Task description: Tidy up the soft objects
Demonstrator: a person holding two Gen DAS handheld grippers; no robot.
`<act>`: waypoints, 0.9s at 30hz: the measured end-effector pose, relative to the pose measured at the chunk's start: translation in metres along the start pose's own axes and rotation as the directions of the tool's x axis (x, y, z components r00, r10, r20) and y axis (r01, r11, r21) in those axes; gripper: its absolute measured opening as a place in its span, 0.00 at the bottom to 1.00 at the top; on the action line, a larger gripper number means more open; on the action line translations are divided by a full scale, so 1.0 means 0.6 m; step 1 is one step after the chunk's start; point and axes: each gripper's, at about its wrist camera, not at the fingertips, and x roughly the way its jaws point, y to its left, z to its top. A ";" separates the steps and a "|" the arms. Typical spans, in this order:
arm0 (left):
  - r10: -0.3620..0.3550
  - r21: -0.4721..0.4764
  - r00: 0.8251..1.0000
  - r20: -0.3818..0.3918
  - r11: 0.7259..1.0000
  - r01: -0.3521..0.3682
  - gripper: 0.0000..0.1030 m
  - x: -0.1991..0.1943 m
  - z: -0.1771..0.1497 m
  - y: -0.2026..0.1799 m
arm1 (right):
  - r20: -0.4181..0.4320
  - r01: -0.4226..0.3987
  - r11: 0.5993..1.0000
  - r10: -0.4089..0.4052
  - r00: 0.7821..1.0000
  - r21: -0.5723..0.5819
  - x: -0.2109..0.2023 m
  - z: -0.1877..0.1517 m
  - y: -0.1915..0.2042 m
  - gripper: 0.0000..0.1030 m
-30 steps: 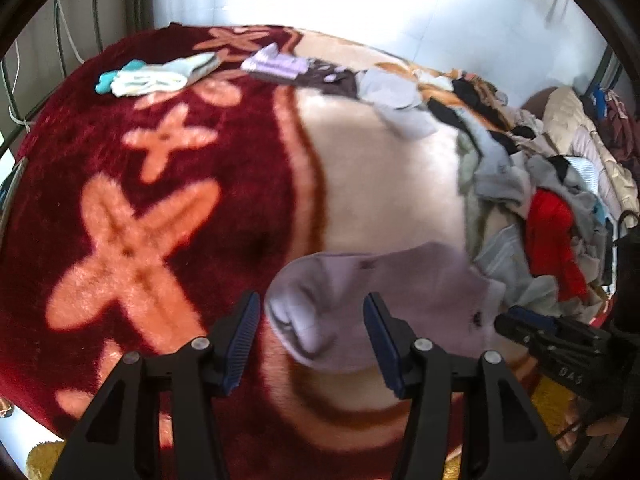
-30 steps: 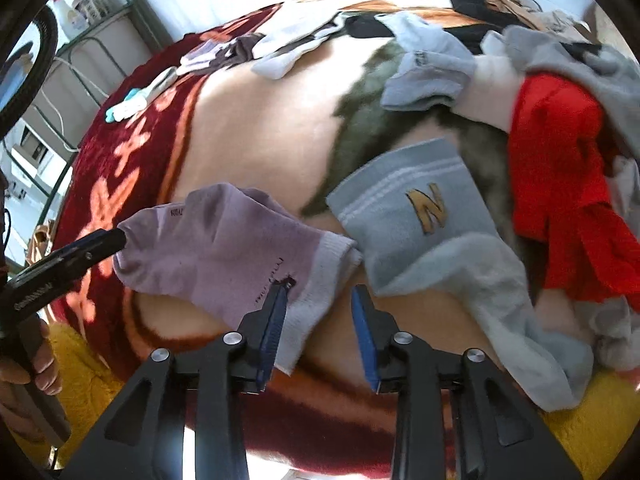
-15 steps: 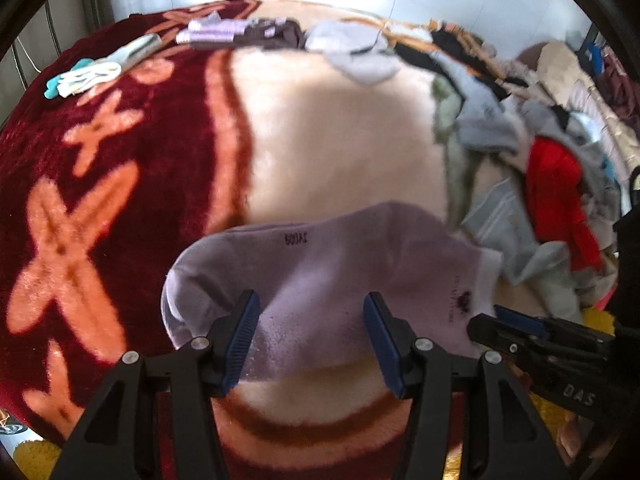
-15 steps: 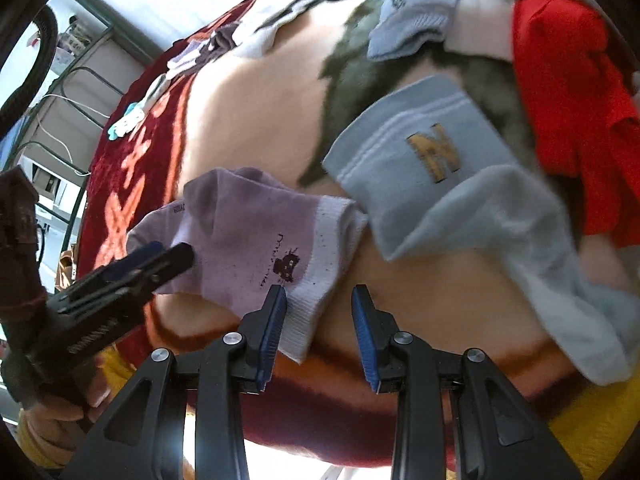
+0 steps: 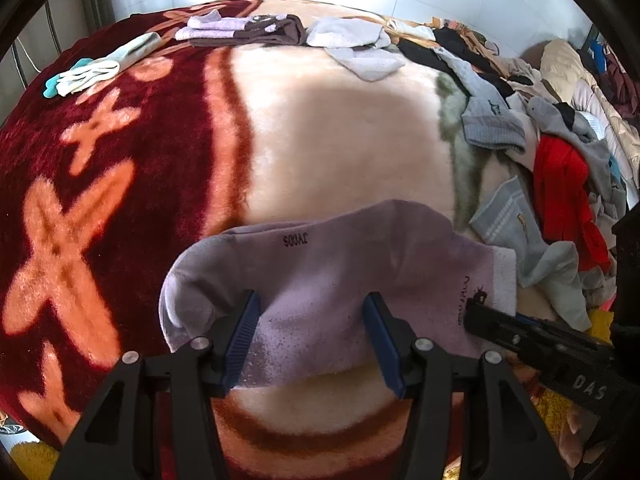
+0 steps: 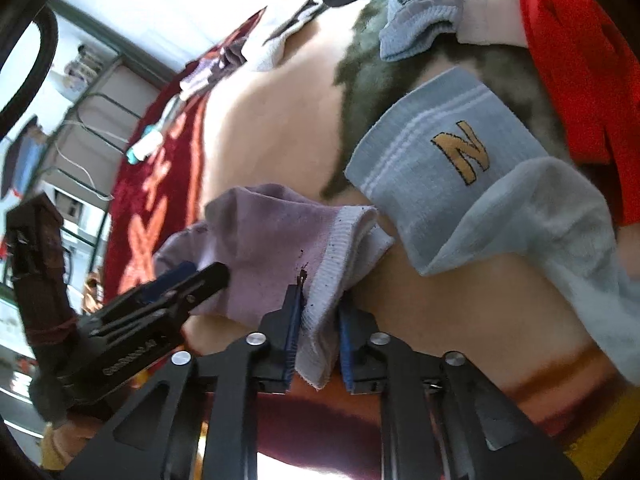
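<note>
Two tools work one lilac cotton ankle sock (image 5: 340, 280) spread across the cream centre of a plush red-and-orange patterned blanket (image 5: 100, 152). Left tool (image 5: 312, 336) stands wide, blue pads either side of the sock's lower edge, not pinching. Right tool (image 6: 318, 334) narrow, clamped on the sock's white ribbed cuff (image 6: 340, 256). Grey-blue sock with a gold N (image 6: 448, 160) lies just beside the cuff. Red garment (image 6: 580, 60) on the heap of mixed socks (image 5: 560, 140) at right. Folded pairs (image 5: 244, 30) sit in a row along the far edge.
</note>
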 end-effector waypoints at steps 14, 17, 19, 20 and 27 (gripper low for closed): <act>-0.083 -0.022 0.995 0.053 0.996 0.084 0.55 -0.059 -0.005 -0.017 | 0.033 0.105 0.994 -0.105 0.994 -0.005 -0.068 0.010 -0.015 0.14; -0.082 -0.036 0.994 0.073 0.996 0.085 0.55 -0.077 -0.009 -0.005 | 0.024 0.157 0.986 -0.156 0.987 -0.051 -0.068 0.015 0.007 0.14; -0.073 -0.044 0.993 0.089 0.996 0.077 0.55 -0.090 -0.012 0.007 | 0.025 0.211 0.972 -0.210 0.977 -0.102 -0.071 0.018 0.030 0.14; -0.069 -0.053 0.993 0.097 0.996 0.075 0.55 -0.096 -0.014 0.017 | 0.026 0.231 0.966 -0.230 0.973 -0.118 -0.072 0.019 0.038 0.14; -0.067 -0.144 0.991 0.115 0.986 0.083 0.55 -0.110 -0.022 0.090 | 0.018 0.296 0.928 -0.300 0.954 -0.225 -0.070 0.025 0.116 0.14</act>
